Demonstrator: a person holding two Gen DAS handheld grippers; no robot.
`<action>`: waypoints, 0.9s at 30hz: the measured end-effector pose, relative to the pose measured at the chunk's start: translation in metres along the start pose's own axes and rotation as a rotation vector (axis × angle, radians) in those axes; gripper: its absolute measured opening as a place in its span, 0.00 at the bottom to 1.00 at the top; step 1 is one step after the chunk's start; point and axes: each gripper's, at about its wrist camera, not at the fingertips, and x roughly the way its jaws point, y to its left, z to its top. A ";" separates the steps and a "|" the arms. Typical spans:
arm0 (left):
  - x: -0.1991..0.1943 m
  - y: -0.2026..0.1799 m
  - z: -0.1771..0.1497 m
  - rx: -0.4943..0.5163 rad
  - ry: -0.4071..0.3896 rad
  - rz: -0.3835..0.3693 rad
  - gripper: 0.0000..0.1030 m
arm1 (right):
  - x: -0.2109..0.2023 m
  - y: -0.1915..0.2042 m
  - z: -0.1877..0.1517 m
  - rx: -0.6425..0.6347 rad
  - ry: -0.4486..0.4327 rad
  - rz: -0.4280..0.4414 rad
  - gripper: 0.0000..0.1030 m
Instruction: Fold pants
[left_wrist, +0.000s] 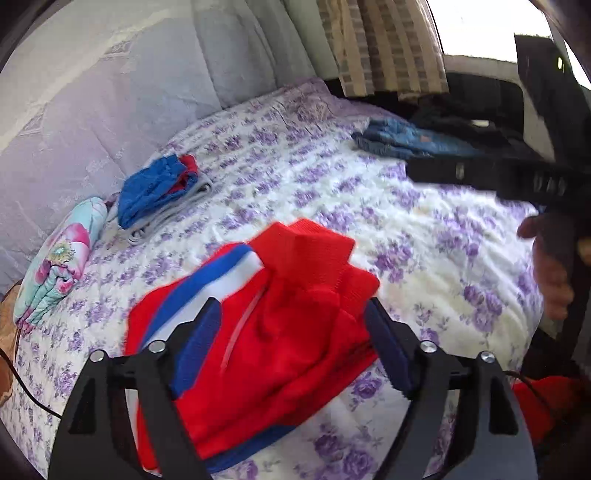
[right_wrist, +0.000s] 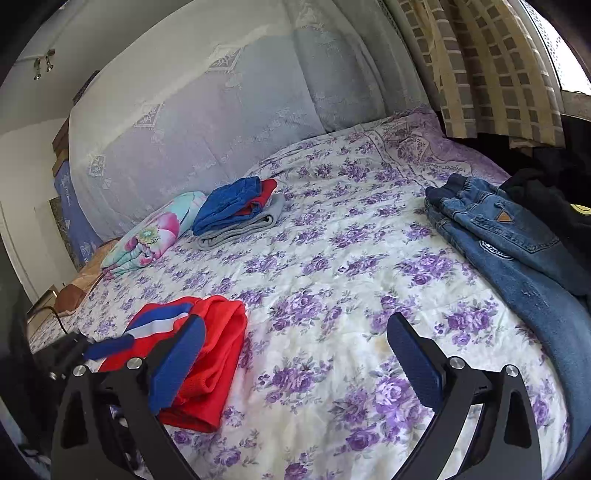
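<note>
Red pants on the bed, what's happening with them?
A person is folding clothes using two handheld grippers. The red pants with a blue and white stripe lie folded on the flowery bedspread. The left gripper is open around them, not pinching. The right gripper is open and empty. Jeans wait nearby.

Red pants (left_wrist: 280, 314): knitted cloth, matt, ribbed at the cuffs; bedspread (right_wrist: 332, 266): quilted cloth, matt, floral print; jeans (right_wrist: 517, 243): coarse denim; left gripper (left_wrist: 291, 332): matt black plastic frame, shiny metal bolts, finely textured blue pads (left_wrist: 201, 343).
</note>
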 end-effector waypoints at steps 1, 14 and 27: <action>-0.014 0.011 0.002 -0.013 -0.042 0.034 0.84 | 0.001 0.005 -0.002 -0.010 0.004 0.006 0.96; -0.006 0.080 -0.038 -0.109 0.054 0.299 0.94 | 0.062 0.090 0.002 -0.213 0.122 0.005 0.96; 0.034 0.125 -0.090 -0.440 0.156 0.022 0.96 | 0.113 0.062 -0.029 -0.131 0.344 0.024 0.96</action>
